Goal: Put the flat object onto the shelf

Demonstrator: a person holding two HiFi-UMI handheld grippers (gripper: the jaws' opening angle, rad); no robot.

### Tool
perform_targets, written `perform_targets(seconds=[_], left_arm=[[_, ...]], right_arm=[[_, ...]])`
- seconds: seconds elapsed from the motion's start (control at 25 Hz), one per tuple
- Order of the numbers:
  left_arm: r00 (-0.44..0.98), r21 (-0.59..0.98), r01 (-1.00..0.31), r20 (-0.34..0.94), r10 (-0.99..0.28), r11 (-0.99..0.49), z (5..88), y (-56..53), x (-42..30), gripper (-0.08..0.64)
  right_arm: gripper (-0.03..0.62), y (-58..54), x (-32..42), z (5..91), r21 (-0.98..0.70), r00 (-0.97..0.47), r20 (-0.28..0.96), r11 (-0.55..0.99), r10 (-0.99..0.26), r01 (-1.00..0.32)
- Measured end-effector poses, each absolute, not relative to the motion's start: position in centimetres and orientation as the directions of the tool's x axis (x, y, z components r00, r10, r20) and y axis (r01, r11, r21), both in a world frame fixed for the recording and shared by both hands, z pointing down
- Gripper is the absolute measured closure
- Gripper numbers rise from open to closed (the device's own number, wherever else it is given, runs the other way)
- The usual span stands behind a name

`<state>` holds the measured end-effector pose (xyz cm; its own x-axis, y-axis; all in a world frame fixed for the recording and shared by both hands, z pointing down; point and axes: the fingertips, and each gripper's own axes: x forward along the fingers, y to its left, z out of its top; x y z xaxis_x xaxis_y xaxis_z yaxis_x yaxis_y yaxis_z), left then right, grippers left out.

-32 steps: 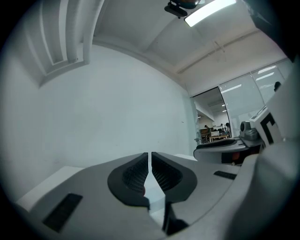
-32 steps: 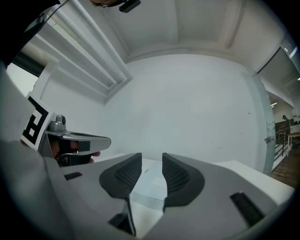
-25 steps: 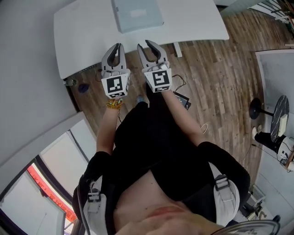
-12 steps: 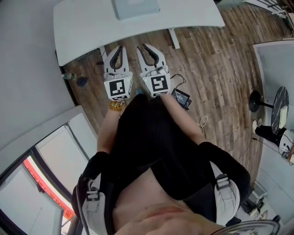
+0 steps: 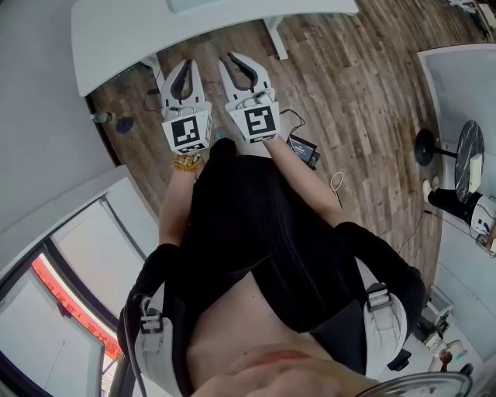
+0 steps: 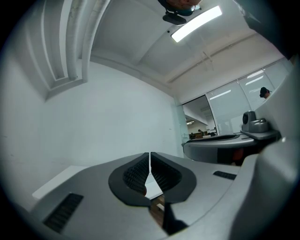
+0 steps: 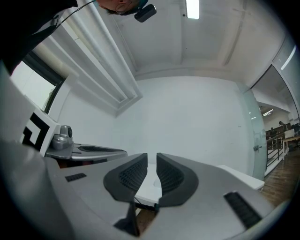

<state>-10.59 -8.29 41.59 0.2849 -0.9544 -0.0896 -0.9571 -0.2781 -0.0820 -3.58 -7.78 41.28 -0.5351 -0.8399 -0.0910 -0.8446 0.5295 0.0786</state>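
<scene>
The flat grey-blue object (image 5: 209, 4) lies on the white table (image 5: 116, 31), only its near edge showing at the top of the head view. Both grippers hang side by side over the wooden floor, short of the table's front edge. My left gripper (image 5: 184, 63) (image 6: 150, 153) is shut with nothing in it. The jaws of my right gripper (image 5: 230, 56) (image 7: 152, 154) are closing, a narrow gap still stands between them and nothing is in it. Through that gap I see the table's edge (image 7: 149, 185).
A black box with a cable (image 5: 302, 151) lies on the floor by the person's right side. A round black stand base (image 5: 426, 147) and a second white surface (image 5: 465, 85) are at the right. A grey wall and a window run along the left.
The table and flat object have slid toward the top edge of the head view as the person and both grippers drew back. The right jaws have narrowed.
</scene>
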Motion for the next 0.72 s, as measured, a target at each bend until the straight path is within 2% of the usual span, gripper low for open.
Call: perform_targets(seconds=[0.72], left_arm=[[0.394, -0.125, -0.915, -0.073, -0.916, -0.383, 42.1, 0.0, -0.5, 0.538]], right_arm=[[0.543, 0.9, 5.7, 41.6, 0.047, -0.452, -0.114, 0.449, -0.885, -0.892]])
